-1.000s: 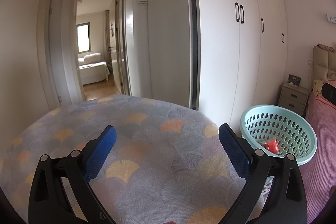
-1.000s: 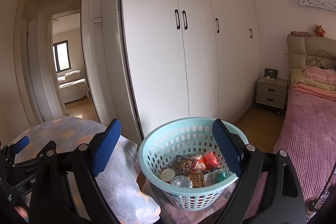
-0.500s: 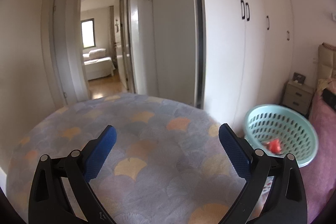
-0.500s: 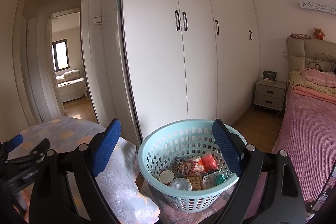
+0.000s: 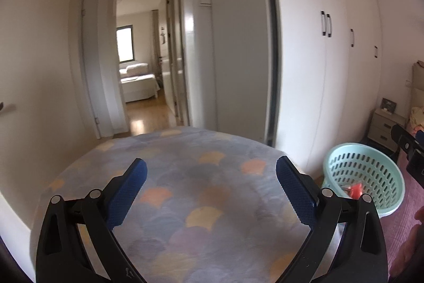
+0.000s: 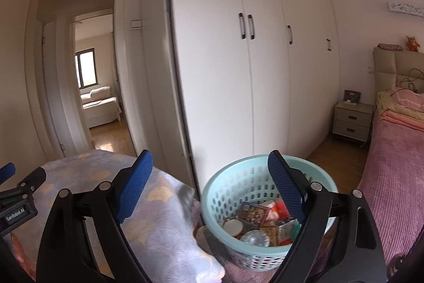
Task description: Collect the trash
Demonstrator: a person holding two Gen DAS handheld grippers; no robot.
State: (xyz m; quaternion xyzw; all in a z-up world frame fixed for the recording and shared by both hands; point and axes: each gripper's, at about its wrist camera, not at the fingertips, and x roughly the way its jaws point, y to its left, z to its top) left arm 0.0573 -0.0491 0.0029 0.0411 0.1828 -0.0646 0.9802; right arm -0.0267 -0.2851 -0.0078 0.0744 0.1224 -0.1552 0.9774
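Observation:
A pale green perforated basket (image 6: pixel 238 184) stands low between the patterned cloth surface (image 6: pixel 164 235) and the pink bed. It holds several pieces of trash (image 6: pixel 261 223): wrappers, round lids, a red item. My right gripper (image 6: pixel 210 188) is open and empty above the basket's left rim. My left gripper (image 5: pixel 210 192) is open and empty over the patterned cloth (image 5: pixel 201 171). The basket (image 5: pixel 371 177) shows at the right of the left wrist view, with a red item (image 5: pixel 355 190) inside. The left gripper also shows at the left edge of the right wrist view (image 6: pixel 16 192).
White wardrobe doors (image 6: pixel 265 70) rise behind the basket. A pink-covered bed (image 6: pixel 392 166) and a grey nightstand (image 6: pixel 352 121) are at the right. An open doorway (image 5: pixel 140 62) leads to another room at the left.
Both views have shifted: the left gripper has turned left, so the basket sits farther right in its view. The right gripper has drifted slightly, with the basket a little lower. Both stay open.

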